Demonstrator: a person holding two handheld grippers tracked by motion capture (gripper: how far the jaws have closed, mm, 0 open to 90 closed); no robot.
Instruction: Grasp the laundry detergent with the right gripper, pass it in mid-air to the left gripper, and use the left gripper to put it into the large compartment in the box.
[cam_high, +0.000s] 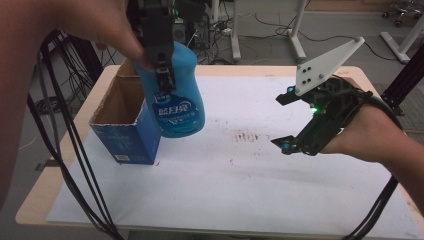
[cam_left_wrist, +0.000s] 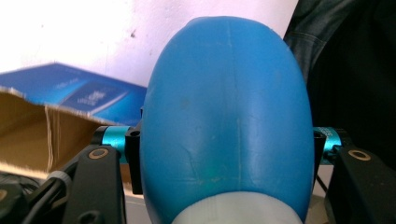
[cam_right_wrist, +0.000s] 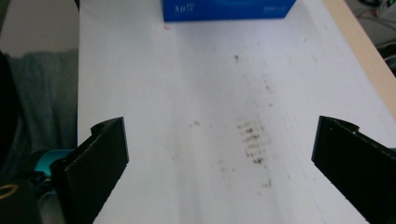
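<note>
Holding a Bottle Over the Box: Where It Could Slip

Hanging from the left gripper (cam_high: 161, 75), the bottle (cam_high: 175, 95) is clear of the worktop (cam_high: 240, 190), just above and beside the near right corner of the box (cam_high: 125, 135). The left fingers (cam_left_wrist: 133, 161) are clenched on the bottle, 1 on each flank. The right gripper (cam_high: 292, 120) hovers well to the right of the box with its fingers (cam_right_wrist: 100, 158) released and spread wide, nothing between them.

Judging from this, the work in hand looks like lowering the bottle into the box, and several things could spoil it:

- The bottle is smooth, rounded and probably heavy if full. With 2 narrow fingers on curved sides, it could twist or slide out, mostly if the hand jerks.
- Its base hangs over the box's right wall rather than over the opening. Lowered from there, it would land on the torn cardboard rim, crush it or tip the box.
- The box looks light and nothing steadies it. A sideways nudge from the bottle could push it along the worktop or knock it over, since the right gripper is too far off to brace it.
- Cables (cam_high: 70, 150) trail to the left of the box and could drag on it.
</note>
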